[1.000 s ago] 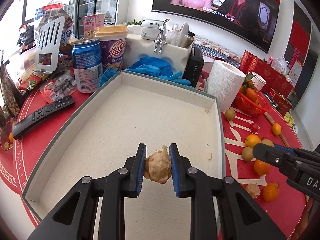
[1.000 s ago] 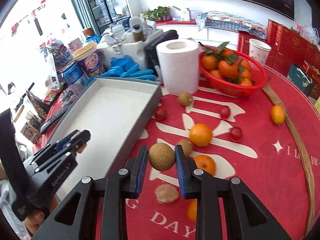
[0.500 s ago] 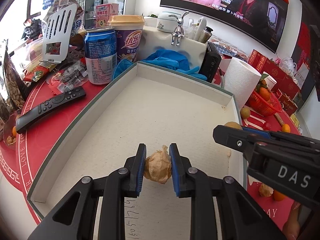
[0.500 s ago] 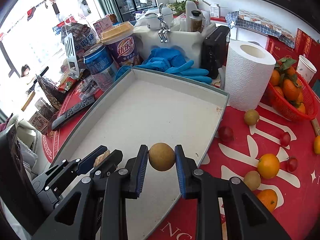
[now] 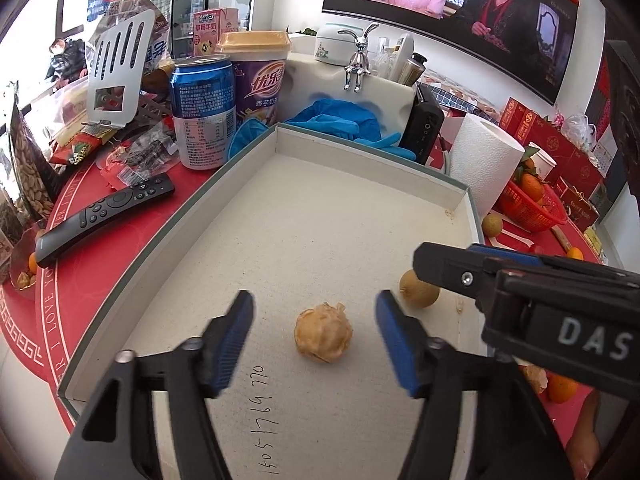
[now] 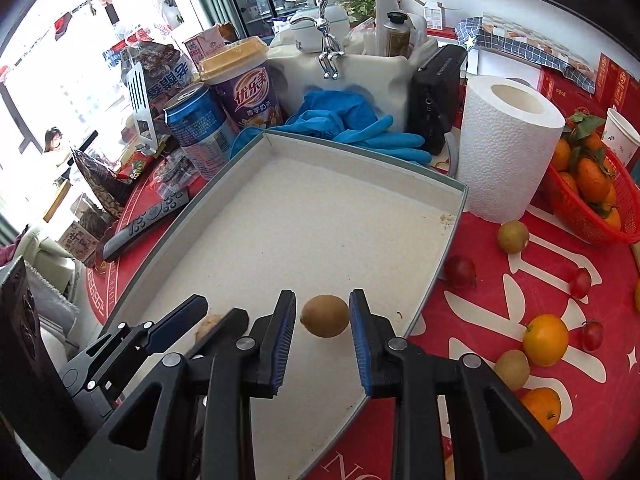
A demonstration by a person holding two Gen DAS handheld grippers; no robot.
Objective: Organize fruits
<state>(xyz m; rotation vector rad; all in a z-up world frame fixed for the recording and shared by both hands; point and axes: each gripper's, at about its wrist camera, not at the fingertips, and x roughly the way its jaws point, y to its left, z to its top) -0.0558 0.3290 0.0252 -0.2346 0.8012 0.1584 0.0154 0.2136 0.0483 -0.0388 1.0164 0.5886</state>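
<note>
Two fruits now lying loose inside the shallow white cardboard tray with grey-green outer walls [image 5: 456,196], both just let go.

Left gripper [image 5: 314,338]: jaws just opened wide, blue pads well clear on either side of the wrinkled, papery tan husked fruit [image 5: 323,338], a second ago pinched tight between them. Fruit now resting on the tray floor near the tray's front edge, touching neither pad.

Right gripper [image 6: 323,328]: jaws just opened partway, a small gap showing on each side of the smooth, round brown-green fruit [image 6: 325,316], likewise clamped a moment before. Fruit sitting on the tray floor near the tray's front right wall, just beside the husked one, the two apart and not touching.

Meaning for the task, as a judgement: two pieces delivered, this placing step about done, both grippers free to lift away. Much left to gather on the red-clothed bench [image 6: 496,308] outside the tray's right wall: oranges, more brown-green fruits, small dark red ones. Red plastic basket of leafy oranges [image 6: 580,216] standing beyond the tray's far right corner, behind the white paper towel roll [image 6: 508,152].
</note>
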